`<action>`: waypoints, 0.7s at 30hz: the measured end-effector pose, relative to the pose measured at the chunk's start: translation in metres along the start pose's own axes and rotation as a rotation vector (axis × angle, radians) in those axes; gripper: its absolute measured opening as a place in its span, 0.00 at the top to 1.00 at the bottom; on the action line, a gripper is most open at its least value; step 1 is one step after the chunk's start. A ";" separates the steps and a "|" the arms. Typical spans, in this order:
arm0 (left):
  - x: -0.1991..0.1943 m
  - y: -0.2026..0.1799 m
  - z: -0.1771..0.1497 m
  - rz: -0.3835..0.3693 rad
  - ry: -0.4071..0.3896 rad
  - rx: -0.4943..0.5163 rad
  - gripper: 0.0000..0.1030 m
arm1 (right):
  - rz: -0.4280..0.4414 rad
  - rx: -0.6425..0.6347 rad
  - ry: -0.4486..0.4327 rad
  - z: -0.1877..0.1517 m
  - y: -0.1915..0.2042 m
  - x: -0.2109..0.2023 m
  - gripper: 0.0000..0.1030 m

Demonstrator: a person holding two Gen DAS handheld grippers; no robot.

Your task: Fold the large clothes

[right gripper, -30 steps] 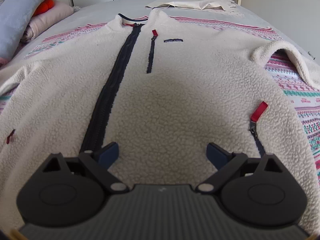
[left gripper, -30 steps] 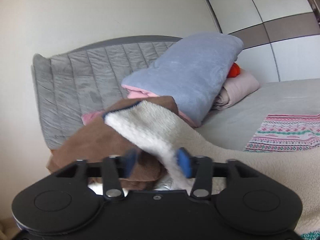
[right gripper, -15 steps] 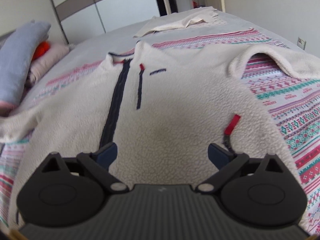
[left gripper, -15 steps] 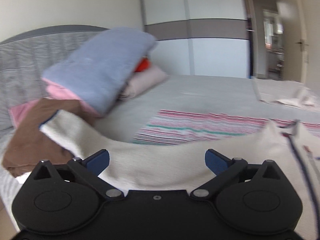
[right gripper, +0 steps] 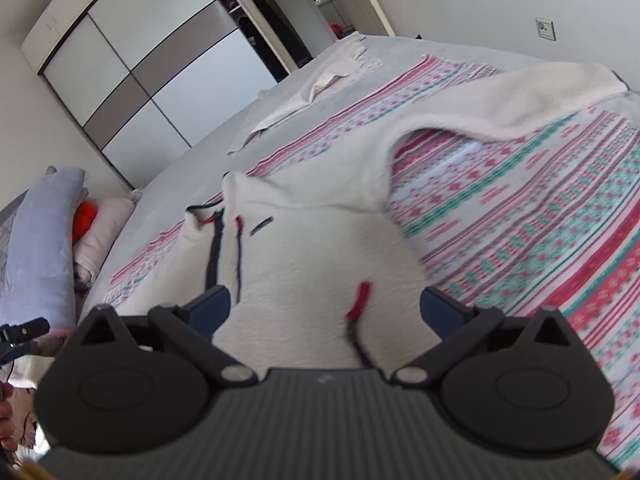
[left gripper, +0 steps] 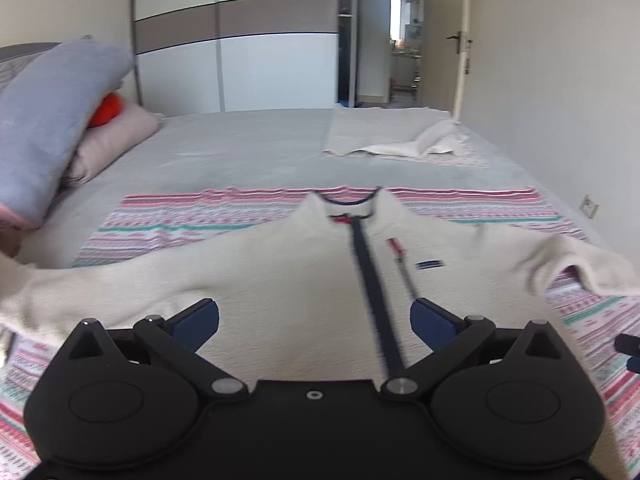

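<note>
A cream fleece jacket (left gripper: 288,280) with a dark front zip (left gripper: 370,276) lies spread face up on a patterned blanket (left gripper: 192,216) on the bed. It also shows in the right wrist view (right gripper: 312,248), its right sleeve (right gripper: 520,100) stretched out over the blanket (right gripper: 540,220). My left gripper (left gripper: 314,316) is open and empty above the jacket's lower front. My right gripper (right gripper: 326,304) is open and empty above the jacket near a red zip pull (right gripper: 358,300).
A grey-blue folded blanket (left gripper: 48,128) and pink pillow (left gripper: 116,136) are stacked at the left by the headboard. A pale cloth (left gripper: 404,140) lies at the bed's far end. Wardrobe doors (left gripper: 240,52) and an open doorway (left gripper: 404,40) stand beyond.
My left gripper opened, let go of the jacket's left sleeve and swung right toward the jacket body. My right gripper lifted and tilted, turning toward the right sleeve.
</note>
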State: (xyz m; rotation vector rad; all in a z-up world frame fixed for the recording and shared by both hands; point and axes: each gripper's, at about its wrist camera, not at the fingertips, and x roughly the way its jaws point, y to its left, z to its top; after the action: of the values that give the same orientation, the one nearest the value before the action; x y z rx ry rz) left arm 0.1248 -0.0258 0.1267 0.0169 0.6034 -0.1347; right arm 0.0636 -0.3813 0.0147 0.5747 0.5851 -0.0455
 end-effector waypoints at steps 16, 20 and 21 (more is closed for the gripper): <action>0.114 -0.132 0.010 -0.278 0.012 0.058 0.02 | -0.069 0.256 -0.077 0.066 -0.175 0.019 0.01; 0.168 -0.136 0.011 -0.302 0.018 -0.002 0.02 | -0.061 0.340 -0.092 0.082 -0.211 0.040 0.01; 0.181 -0.137 0.011 -0.306 0.016 -0.019 0.03 | -0.063 0.361 -0.103 0.088 -0.220 0.046 0.01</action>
State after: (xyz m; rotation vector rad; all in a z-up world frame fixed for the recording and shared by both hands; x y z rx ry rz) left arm 0.2611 -0.1842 0.0365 -0.0931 0.6203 -0.4259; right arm 0.1033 -0.6075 -0.0600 0.8982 0.4967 -0.2428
